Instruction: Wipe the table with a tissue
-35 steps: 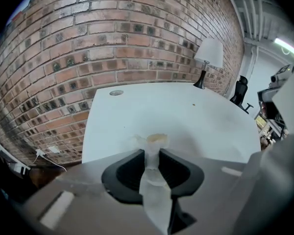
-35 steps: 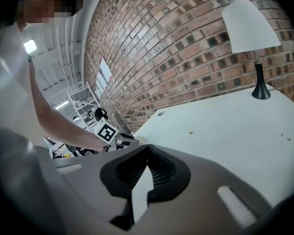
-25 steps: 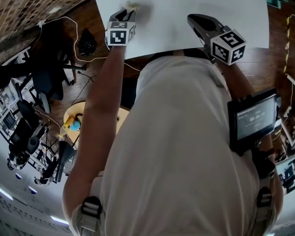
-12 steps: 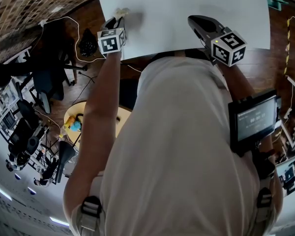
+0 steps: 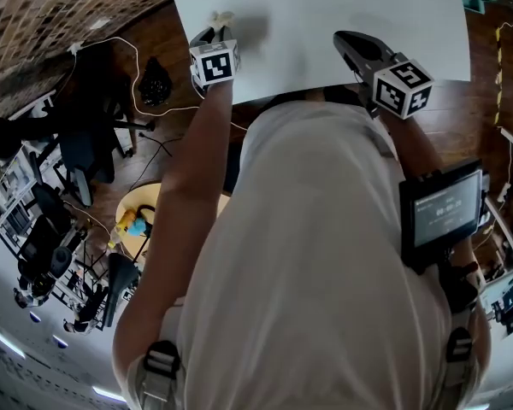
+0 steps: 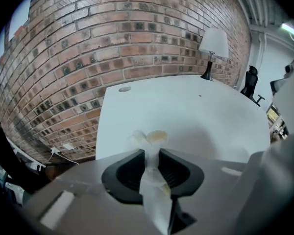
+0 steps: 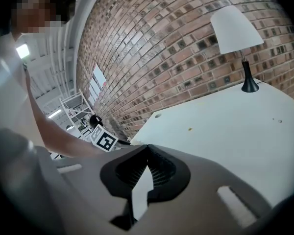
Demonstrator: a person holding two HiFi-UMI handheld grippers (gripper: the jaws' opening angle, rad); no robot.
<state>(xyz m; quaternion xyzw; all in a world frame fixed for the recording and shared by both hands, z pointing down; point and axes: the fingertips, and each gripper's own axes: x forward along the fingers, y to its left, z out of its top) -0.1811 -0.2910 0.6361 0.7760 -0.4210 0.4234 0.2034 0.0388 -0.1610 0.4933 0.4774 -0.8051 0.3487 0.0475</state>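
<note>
The white desk (image 5: pixel 325 15) bears a lamp (image 6: pixel 213 48) at its far edge. The right gripper (image 7: pixel 147 148) hangs over the near edge, jaws together, empty. The left gripper (image 6: pixel 149 153) is clamped on the tissue (image 6: pixel 152 137), whose crumpled tip rests on the desk near its left edge

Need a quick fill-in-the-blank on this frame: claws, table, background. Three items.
1. The left claw is shut on a ____.
2. The right claw is shut and holds ____.
3. The lamp on the table stands before a ____ wall.
Missing words: tissue; nothing; brick.
</note>
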